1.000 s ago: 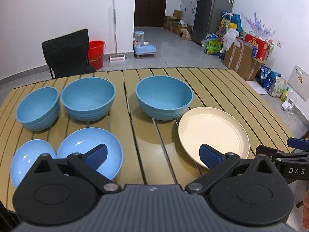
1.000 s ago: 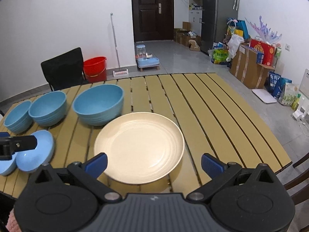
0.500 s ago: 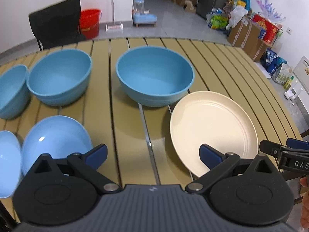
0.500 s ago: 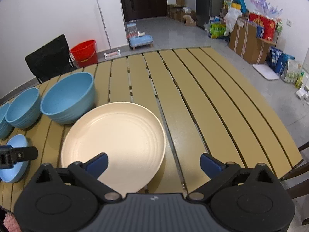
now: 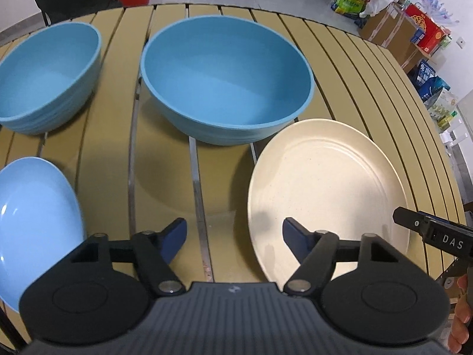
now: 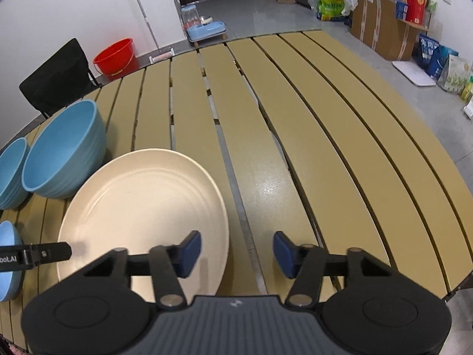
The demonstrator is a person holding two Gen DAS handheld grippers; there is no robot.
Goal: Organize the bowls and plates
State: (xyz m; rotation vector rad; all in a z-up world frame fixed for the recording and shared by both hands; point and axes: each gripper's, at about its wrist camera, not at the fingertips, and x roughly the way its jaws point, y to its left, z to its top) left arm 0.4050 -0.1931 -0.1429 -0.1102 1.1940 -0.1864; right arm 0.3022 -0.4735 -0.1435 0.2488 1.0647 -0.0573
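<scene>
Between the left gripper's [image 5: 234, 234] blue pads lies the cream plate's [image 5: 325, 186] left rim, one pad over the plate, the other over bare table [image 5: 165, 159]; the jaws are closing but press on nothing yet. At the plate's other side the right gripper [image 6: 237, 250] straddles the right rim the same way (its left pad over the plate [image 6: 142, 207], its right pad over the slats [image 6: 295, 148]); its jaws too are closing, narrower than the left's, and grip nothing. Each tool shows in the other's view: a black finger of the right one [image 5: 434, 233] at the plate's right edge, a finger of the left one [image 6: 35, 256] at the plate's left edge.

Beyond the plate stands the big bowl [image 5: 226, 80], its foot just beside the plate's far rim; left of it a second bowl [image 5: 47, 77]; nearer, at the left edge, a pale blue dish [image 5: 35, 224]. All stand upright on the slatted table.

Past the table: a black chair [image 6: 56, 80], a red bucket [image 6: 115, 57], a pet feeder [image 6: 204, 26], and boxes [image 6: 384, 26] along the right wall.
</scene>
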